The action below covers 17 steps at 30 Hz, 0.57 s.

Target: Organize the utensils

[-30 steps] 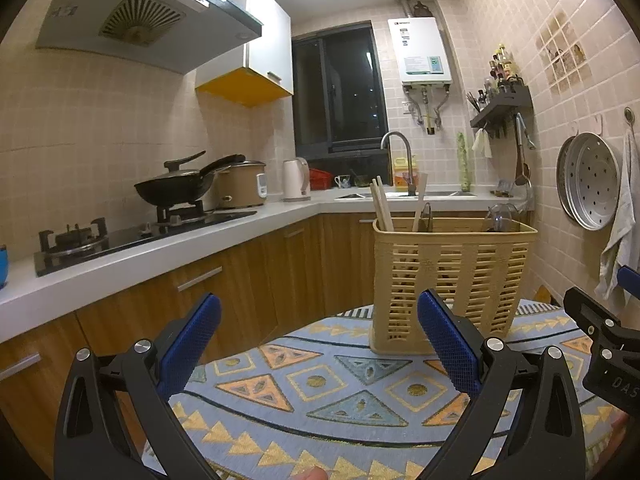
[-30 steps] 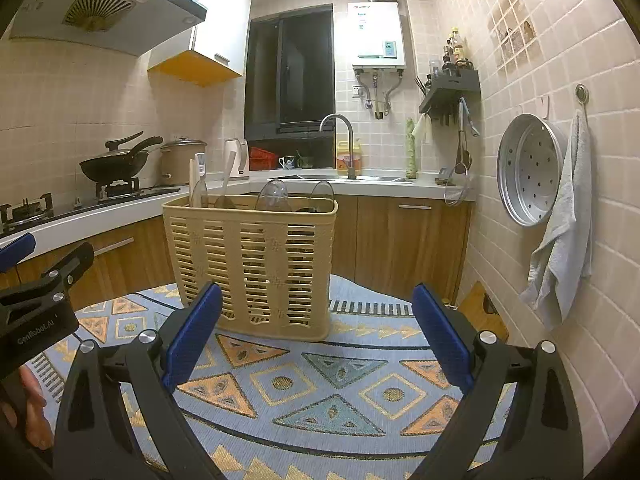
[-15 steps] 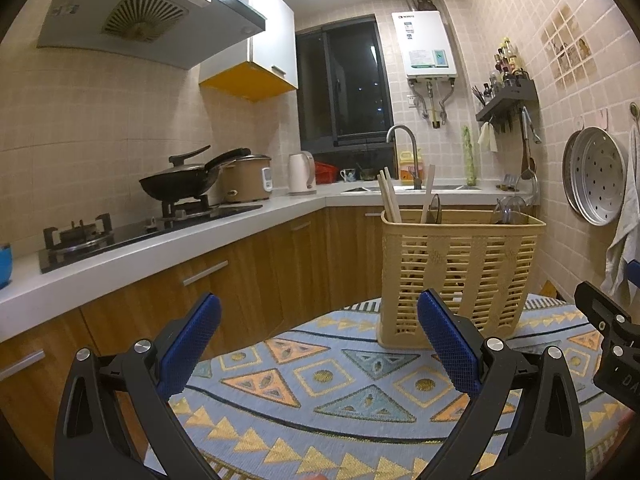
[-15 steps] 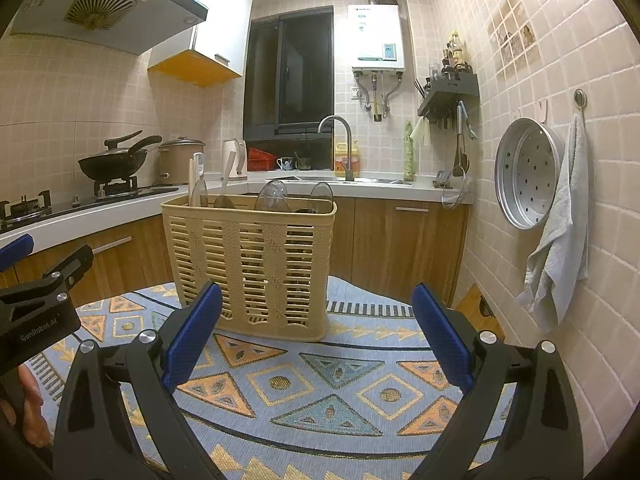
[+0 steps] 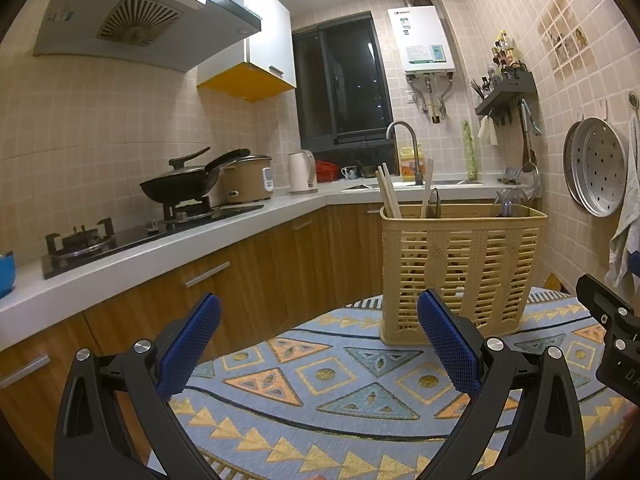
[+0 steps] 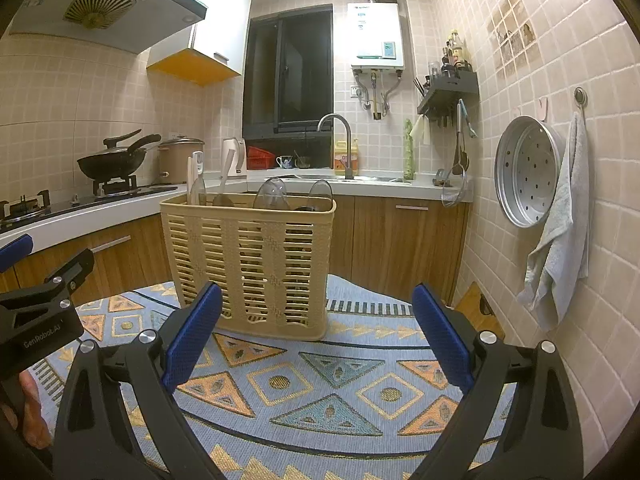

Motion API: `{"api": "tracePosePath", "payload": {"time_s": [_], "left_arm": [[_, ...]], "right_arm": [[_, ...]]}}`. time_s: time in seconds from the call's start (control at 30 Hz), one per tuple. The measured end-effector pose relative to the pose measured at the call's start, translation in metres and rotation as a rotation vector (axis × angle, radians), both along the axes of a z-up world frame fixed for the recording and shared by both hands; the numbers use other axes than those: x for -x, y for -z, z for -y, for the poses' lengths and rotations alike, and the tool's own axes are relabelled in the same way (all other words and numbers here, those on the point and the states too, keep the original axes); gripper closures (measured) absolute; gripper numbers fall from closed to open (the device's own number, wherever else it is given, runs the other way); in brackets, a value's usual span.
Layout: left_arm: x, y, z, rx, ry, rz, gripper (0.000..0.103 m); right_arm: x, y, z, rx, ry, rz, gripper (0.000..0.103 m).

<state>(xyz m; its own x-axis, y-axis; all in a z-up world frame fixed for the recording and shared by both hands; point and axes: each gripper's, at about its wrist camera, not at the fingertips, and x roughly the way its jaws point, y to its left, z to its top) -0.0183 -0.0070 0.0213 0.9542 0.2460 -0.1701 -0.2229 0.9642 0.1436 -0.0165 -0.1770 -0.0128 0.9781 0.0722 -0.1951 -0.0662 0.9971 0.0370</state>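
A tan slatted plastic basket (image 5: 460, 264) stands on a patterned cloth (image 5: 340, 384); it also shows in the right wrist view (image 6: 256, 264). Wooden chopsticks (image 5: 387, 191), a spatula handle (image 5: 427, 184) and clear spoons (image 6: 271, 194) stick up out of it. My left gripper (image 5: 316, 348) is open and empty, a short way in front of the basket. My right gripper (image 6: 316, 340) is open and empty, just in front of the basket's right side. Each gripper shows at the edge of the other's view.
A kitchen counter (image 5: 160, 248) with a gas hob and black wok (image 5: 180, 186) runs along the left. A sink and tap (image 6: 340, 144) are at the back. A tiled wall on the right carries a steamer tray (image 6: 524, 172) and a towel (image 6: 560, 236).
Both grippers have drawn back and risen slightly, so the basket looks a little smaller and farther. Both stay open and empty.
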Motion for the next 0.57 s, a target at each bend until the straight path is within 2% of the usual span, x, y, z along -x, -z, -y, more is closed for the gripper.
{"api": "tracePosePath", "payload": {"time_s": [0.17,0.3,0.4,0.57], "left_arm": [[-0.0012,-0.0003,-0.0018,0.019,0.009,-0.011,0.008],[0.0007,0.0008,0.0001,-0.005,-0.020,0.006,0.007],[0.0006,-0.0005,-0.0037,0.031,0.008,-0.003,0.007],[0.0001,-0.0015,-0.0080,0.052,0.001,0.002,0.007]], "right_arm": [[-0.0005,0.0002,-0.0003,0.003,0.000,-0.001,0.012],[-0.0016,0.0010,0.0003,0.004,0.002,-0.005,0.012],[-0.0037,0.0021,0.0013,0.001,0.000,-0.013,0.012],[-0.0054,0.0030,0.0002,0.003,-0.003,-0.024,0.012]]}}
